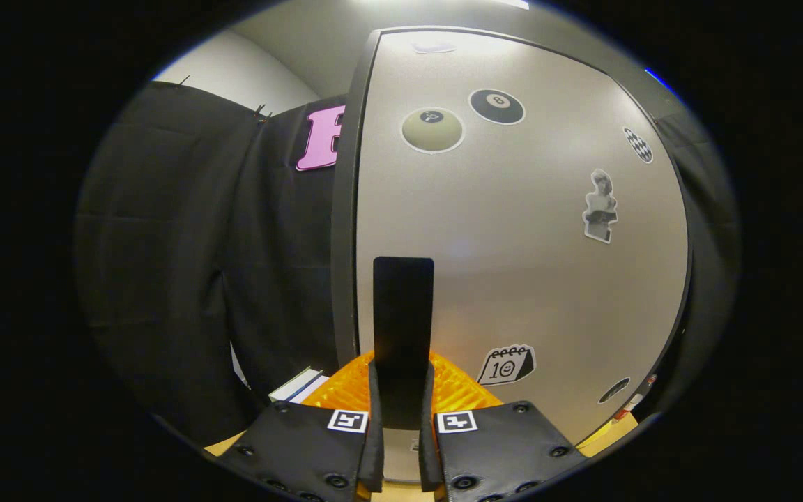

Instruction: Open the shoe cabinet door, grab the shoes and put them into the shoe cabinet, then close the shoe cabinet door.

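Pinching the black handle [403, 328] of the shoe cabinet door [513, 230] between both fingers of the gripper [401, 425]; door closed, rising straight ahead beyond the fingertips, stickers [433, 130] scattered across it.

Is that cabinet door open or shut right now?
Cannot tell for sure. The door faces the camera, its dark frame showing alongside it. The gripper is closed on the handle.

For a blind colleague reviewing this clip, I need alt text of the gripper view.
The gripper is shut on the black handle of the shoe cabinet door, both fingers pressing its sides. The pale door carries stickers, among them two billiard balls and a calendar; black cloth hangs beside the cabinet.
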Demonstrator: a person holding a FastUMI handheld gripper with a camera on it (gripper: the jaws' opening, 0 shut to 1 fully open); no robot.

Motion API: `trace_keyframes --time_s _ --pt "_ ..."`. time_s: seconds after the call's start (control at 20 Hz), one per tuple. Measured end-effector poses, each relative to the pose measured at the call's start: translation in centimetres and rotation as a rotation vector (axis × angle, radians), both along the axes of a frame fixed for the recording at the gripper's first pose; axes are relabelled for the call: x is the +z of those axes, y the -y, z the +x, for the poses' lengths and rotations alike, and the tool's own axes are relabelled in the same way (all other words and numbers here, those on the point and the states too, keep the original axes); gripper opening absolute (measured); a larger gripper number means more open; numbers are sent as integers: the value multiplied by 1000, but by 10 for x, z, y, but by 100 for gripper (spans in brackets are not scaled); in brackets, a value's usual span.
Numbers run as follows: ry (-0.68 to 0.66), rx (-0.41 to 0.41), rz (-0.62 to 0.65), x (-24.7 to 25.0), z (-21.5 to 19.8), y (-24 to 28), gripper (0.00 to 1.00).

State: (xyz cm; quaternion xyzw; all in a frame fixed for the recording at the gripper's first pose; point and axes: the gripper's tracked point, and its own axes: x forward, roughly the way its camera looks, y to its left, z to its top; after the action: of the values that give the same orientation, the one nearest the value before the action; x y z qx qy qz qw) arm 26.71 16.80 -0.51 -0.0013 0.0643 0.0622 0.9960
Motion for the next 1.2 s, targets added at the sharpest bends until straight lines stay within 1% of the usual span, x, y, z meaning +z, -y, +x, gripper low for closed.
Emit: trace_keyframes --time_s 0.35,0.65,1.2 --pt "-61 -4 -5 -2 -5 0 6" --pt "-80 -28 -6 2 -29 -2 6" --pt "-76 -59 -20 2 -45 9 6"
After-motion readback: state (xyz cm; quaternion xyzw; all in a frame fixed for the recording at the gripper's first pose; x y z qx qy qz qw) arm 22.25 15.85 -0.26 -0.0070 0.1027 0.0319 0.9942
